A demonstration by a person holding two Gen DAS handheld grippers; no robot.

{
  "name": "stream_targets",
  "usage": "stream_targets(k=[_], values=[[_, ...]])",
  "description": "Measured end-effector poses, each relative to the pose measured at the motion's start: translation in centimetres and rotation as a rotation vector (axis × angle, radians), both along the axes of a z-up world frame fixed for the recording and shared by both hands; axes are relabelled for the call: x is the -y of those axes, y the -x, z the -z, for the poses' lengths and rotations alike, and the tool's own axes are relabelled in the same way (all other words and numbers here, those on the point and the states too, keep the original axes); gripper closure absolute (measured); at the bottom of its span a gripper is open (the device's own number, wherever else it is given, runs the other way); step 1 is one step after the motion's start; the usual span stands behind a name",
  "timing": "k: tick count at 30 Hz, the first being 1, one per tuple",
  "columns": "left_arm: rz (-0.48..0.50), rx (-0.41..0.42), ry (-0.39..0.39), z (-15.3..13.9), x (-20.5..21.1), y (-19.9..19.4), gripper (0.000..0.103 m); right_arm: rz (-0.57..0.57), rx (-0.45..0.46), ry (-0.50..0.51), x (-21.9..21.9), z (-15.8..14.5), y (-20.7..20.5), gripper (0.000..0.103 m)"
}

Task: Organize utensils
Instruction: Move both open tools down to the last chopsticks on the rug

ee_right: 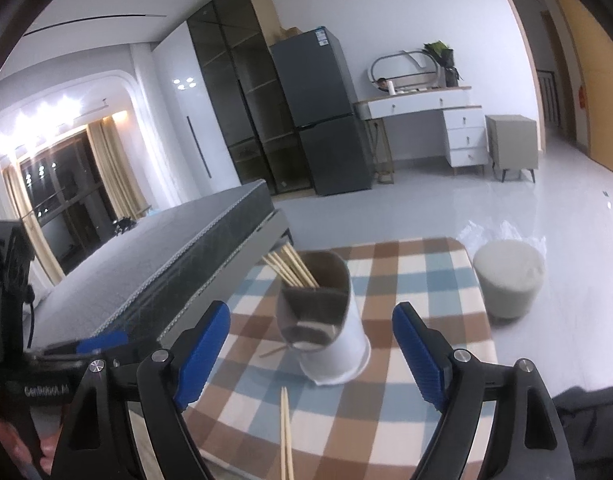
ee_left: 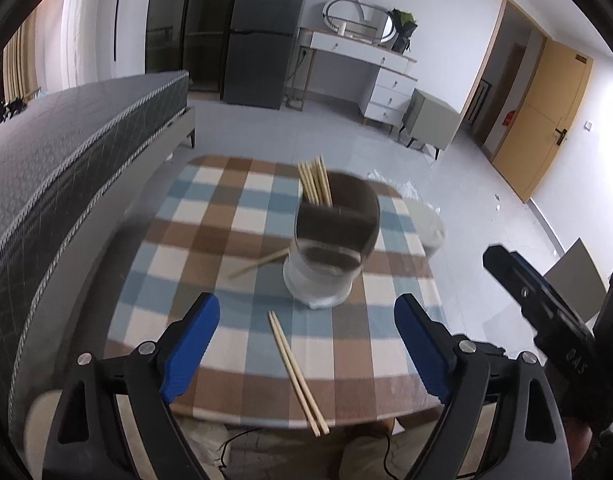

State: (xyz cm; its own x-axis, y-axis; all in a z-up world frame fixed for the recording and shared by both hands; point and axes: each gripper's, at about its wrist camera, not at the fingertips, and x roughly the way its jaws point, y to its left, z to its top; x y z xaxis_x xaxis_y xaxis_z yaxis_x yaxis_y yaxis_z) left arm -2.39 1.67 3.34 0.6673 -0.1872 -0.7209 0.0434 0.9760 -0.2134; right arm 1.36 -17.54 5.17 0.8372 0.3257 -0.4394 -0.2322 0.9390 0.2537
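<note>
Bamboo chopstick pair [ee_left: 297, 372] loose at checked table's [ee_left: 234, 216] near edge | holder cup [ee_left: 330, 240] mid-table, another chopstick [ee_left: 258, 263] beside it | left gripper [ee_left: 306, 340], right gripper [ee_right: 311, 350] both spread, empty | risk: nudged pair slides off edge; cup tips.

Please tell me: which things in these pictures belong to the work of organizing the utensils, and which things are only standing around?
Belong to the job:
- utensil holder with chopsticks standing in it
- pair of chopsticks lying at the near table edge
- single chopstick lying beside the holder
- left gripper and right gripper, jaws open

Just lying about:
- checked tablecloth
- round stool
- bed
- fridge
- dressing table
</note>
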Motion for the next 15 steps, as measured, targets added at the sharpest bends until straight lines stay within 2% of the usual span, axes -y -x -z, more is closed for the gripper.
stream_targets(k=[8, 15], values=[[-0.064, -0.031, -0.078, 5.0, 0.4, 0.8, 0.017, -0.017, -0.071, 0.047, -0.1, 4.1, 1.1, 0.016], [-0.117, -0.07, -0.076, 6.1, -1.3, -0.4, 0.017, -0.049, -0.162, 0.103, -1.1, 6.3, 0.2, 0.014]])
